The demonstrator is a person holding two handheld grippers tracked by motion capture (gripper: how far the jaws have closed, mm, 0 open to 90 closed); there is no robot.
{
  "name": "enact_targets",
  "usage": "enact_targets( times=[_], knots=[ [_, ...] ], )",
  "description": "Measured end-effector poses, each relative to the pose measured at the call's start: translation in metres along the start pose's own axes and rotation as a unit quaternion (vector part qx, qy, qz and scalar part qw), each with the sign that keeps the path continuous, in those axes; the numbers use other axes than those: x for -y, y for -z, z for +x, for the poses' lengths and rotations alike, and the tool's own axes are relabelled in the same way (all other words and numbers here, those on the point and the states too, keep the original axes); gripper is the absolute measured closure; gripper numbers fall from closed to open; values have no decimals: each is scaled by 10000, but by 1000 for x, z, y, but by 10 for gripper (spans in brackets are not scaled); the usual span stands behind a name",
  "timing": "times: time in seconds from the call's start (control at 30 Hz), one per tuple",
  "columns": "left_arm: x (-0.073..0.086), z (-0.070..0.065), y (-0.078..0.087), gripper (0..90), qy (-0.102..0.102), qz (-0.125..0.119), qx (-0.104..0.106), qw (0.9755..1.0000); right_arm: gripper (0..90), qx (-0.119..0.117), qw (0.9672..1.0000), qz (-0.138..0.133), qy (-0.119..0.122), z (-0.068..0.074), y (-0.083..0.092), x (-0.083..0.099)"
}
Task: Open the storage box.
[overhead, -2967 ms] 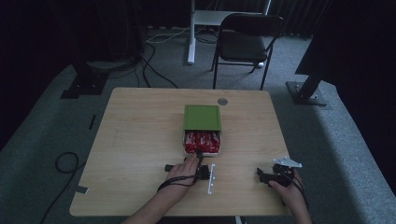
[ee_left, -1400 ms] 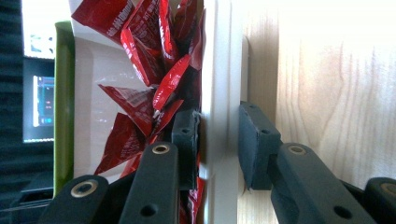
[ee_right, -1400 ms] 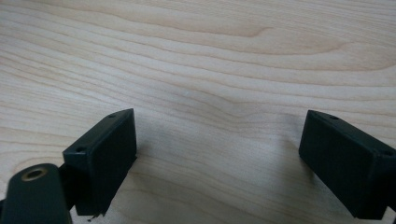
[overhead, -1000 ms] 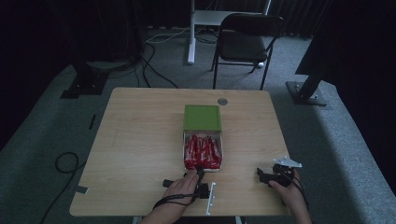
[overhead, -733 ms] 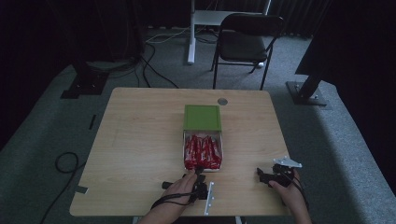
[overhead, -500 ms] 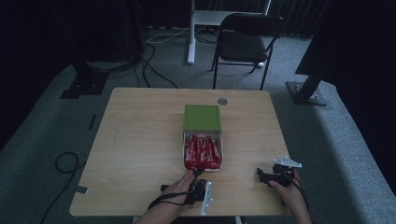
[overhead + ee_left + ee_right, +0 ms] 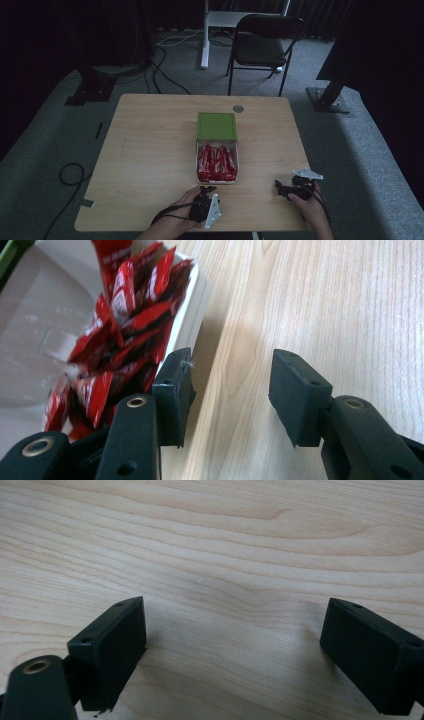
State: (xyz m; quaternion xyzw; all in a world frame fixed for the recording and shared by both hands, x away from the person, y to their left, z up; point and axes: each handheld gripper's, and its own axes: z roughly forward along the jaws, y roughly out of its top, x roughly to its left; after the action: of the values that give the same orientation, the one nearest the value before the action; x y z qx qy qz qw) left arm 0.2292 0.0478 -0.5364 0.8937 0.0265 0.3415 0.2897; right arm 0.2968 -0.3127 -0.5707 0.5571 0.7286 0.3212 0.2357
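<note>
A green box (image 7: pixel 216 125) sits mid-table with its white drawer (image 7: pixel 216 182) pulled out toward me, full of red snack packets (image 7: pixel 216 163). My left gripper (image 7: pixel 206 190) hovers just in front of the drawer. Its jaws have just been opening and now stand open (image 7: pixel 230 375) over bare wood, with nothing between them. One fingertip (image 7: pixel 175 385) is beside the drawer wall (image 7: pixel 189 320), and the red packets (image 7: pixel 125 330) lie to its left. My right gripper (image 7: pixel 278 188) rests low near the table's front right, open (image 7: pixel 232 625) over bare tabletop.
The wooden table (image 7: pixel 150 150) has a round grommet (image 7: pixel 238 108) behind the box. A dark chair (image 7: pixel 265 45) stands beyond the far edge. A cable loop (image 7: pixel 70 175) lies on the carpet at left, and a stand base (image 7: pixel 327 97) at right.
The drawer slid farther out of the green box toward me. My left gripper then let go of it and drew back slightly, rising. The right hand stayed put.
</note>
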Motion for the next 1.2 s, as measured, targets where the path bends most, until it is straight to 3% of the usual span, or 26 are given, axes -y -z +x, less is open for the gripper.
enact_targets(
  times=[0.4, 0.73, 0.97, 1.2],
  knots=[
    [29, 9, 14, 527, 492, 54, -85, 9987, 107, 0, 10000, 0, 0, 0, 0, 0],
    [56, 26, 27, 528, 1030, 135, -310, 9941, 107, -1, 10000, -5, -2, 0, 0, 0],
    [77, 45, 35, 517, 1559, 129, -548, 9862, 108, 0, 10000, -4, -2, 0, 0, 0],
    [101, 60, 42, 501, 2199, 109, -790, 9722, 108, 1, 10000, -4, -1, 0, 0, 0]
  ],
)
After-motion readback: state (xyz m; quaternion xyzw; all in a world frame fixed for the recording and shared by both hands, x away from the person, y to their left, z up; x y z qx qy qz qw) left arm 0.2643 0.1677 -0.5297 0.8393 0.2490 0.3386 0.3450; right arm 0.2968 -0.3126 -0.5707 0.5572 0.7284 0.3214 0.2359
